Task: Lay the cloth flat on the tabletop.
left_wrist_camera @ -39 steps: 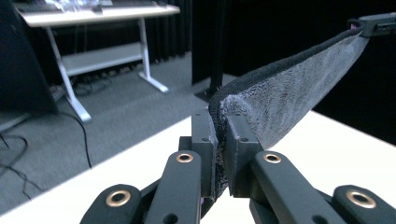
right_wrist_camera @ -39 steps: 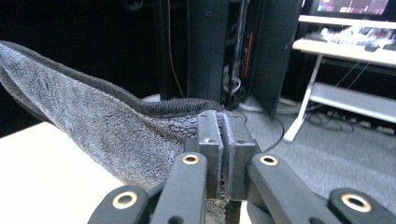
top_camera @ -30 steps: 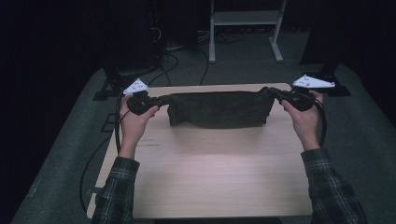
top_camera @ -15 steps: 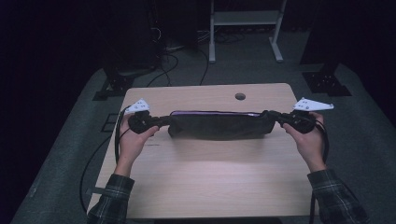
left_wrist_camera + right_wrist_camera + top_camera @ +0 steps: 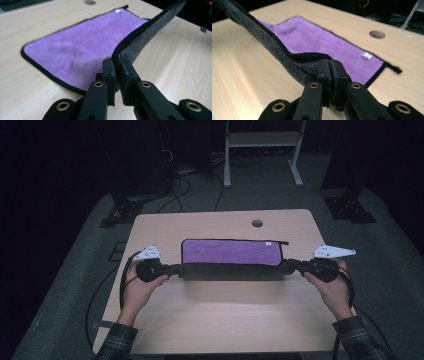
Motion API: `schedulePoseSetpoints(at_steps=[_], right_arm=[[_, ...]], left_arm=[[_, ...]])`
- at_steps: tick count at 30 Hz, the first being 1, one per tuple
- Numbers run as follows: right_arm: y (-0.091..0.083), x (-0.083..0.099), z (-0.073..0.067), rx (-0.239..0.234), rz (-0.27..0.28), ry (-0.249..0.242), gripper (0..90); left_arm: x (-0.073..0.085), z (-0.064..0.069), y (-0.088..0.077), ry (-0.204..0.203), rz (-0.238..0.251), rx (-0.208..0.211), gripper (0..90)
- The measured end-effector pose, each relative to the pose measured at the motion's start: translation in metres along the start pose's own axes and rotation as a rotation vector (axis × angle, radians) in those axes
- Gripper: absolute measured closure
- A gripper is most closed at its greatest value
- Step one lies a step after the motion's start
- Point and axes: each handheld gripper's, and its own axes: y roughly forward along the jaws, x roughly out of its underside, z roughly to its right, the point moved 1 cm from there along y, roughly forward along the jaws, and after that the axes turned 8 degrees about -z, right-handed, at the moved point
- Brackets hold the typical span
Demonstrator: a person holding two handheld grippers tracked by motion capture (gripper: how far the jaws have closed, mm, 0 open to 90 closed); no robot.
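Note:
A cloth (image 5: 230, 252), purple on one side and dark grey on the other with a black hem, lies partly flat on the wooden table (image 5: 220, 315). Its near edge is lifted and stretched between both grippers. My left gripper (image 5: 176, 268) is shut on the near left corner; in the left gripper view the jaws pinch the grey edge of the cloth (image 5: 75, 50) at my left gripper (image 5: 117, 75). My right gripper (image 5: 286, 265) is shut on the near right corner, and the right gripper view shows the hem of the cloth (image 5: 317, 37) clamped in my right gripper (image 5: 331, 75).
A round cable hole (image 5: 257, 223) sits in the table's far side, beyond the cloth. A small white label (image 5: 367, 55) is sewn at the cloth's far corner. A white frame (image 5: 262, 150) and dark stands are on the floor behind the table.
Both grippers have come down and toward the person with the cloth. The hanging cloth now rests on the table with its purple side up at the far part.

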Motion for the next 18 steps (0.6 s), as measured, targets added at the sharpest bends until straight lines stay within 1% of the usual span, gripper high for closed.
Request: schedulePoseSetpoints(at_steps=[2,3,4,5,6,7,9,10,11,13,14,15,18], right_arm=[[0.001,0.008,-0.005,-0.005,-0.026,-0.011,86.4],[0.001,0.008,-0.005,-0.005,-0.026,-0.011,86.4],[0.0,0.013,-0.007,-0.014,-0.041,-0.01,86.4],[0.0,0.015,-0.008,-0.014,-0.048,-0.019,86.4],[0.0,0.017,-0.008,-0.015,-0.053,-0.018,86.4],[0.0,0.019,-0.009,-0.018,-0.057,-0.015,86.4],[0.0,0.023,-0.01,-0.021,-0.07,-0.014,86.4],[0.0,0.023,-0.01,-0.021,-0.07,-0.014,86.4],[0.001,0.028,-0.011,-0.027,-0.085,-0.012,86.4],[0.003,0.033,-0.013,-0.033,-0.103,-0.011,86.3],[0.003,0.033,-0.013,-0.033,-0.103,-0.011,86.3],[0.005,0.038,-0.014,-0.044,-0.122,-0.007,86.3],[0.007,0.045,-0.017,-0.057,-0.148,-0.005,86.2]], left_arm=[[0.009,0.005,0.002,-0.002,-0.029,0.01,83.1],[0.009,0.005,0.002,-0.002,-0.029,0.01,83.1],[0.015,0.007,0.004,-0.001,-0.054,0.022,83.1],[0.017,0.009,0.005,-0.002,-0.063,0.029,83.1],[0.017,0.009,0.005,-0.002,-0.063,0.029,83.1],[0.022,0.012,0.007,-0.002,-0.081,0.042,83.0],[0.027,0.015,0.009,-0.007,-0.095,0.057,82.9],[0.027,0.015,0.009,-0.007,-0.095,0.057,82.8],[0.032,0.016,0.012,-0.013,-0.115,0.068,82.8],[0.035,0.017,0.013,-0.015,-0.123,0.071,82.8],[0.037,0.018,0.014,-0.018,-0.13,0.076,82.8],[0.041,0.019,0.015,-0.021,-0.144,0.083,82.8],[0.047,0.022,0.017,-0.025,-0.161,0.094,82.6]])
